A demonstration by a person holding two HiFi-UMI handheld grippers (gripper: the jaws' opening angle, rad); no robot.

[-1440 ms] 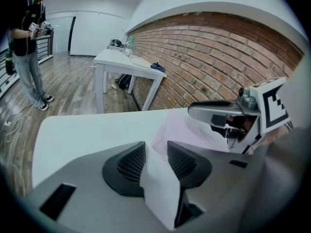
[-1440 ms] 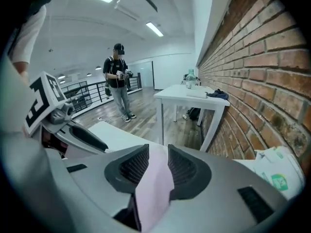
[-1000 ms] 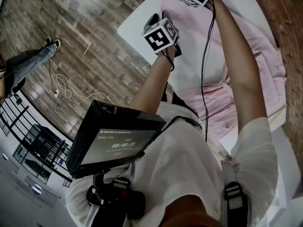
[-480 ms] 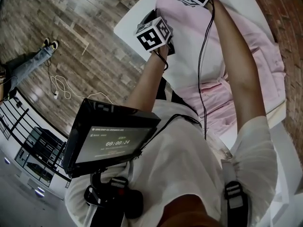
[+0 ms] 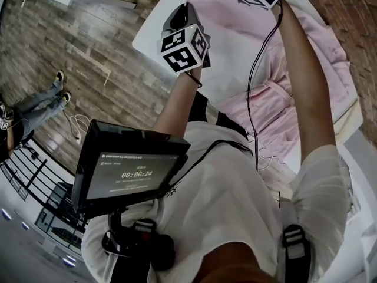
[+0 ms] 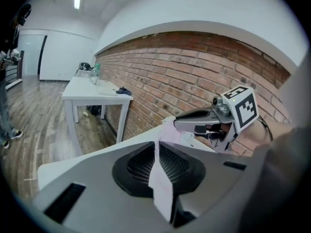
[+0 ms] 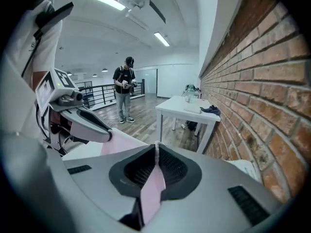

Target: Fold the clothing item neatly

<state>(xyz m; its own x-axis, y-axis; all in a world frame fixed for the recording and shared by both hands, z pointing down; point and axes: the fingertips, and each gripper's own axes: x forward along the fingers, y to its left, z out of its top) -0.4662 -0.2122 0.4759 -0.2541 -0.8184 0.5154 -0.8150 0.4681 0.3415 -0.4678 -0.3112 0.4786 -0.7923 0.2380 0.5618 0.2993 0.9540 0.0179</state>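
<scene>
Left gripper: jaws have just been closing and are now clenched on a strip of pink cloth that runs down between them. Right gripper: likewise just closed, pinching a pink fold. Both pinches belong to one pink garment and are held near each other, up off the table's far edge. Remainder of garment: lying rumpled along the white table, reaching towards the near edge by the person. Brick wall runs beside the table's right edge. Status, as judged: first fold only begun. The far edge is gripped and raised but not yet carried over or laid down. No finished fold shows, and smoothing and all further folds are outstanding.
</scene>
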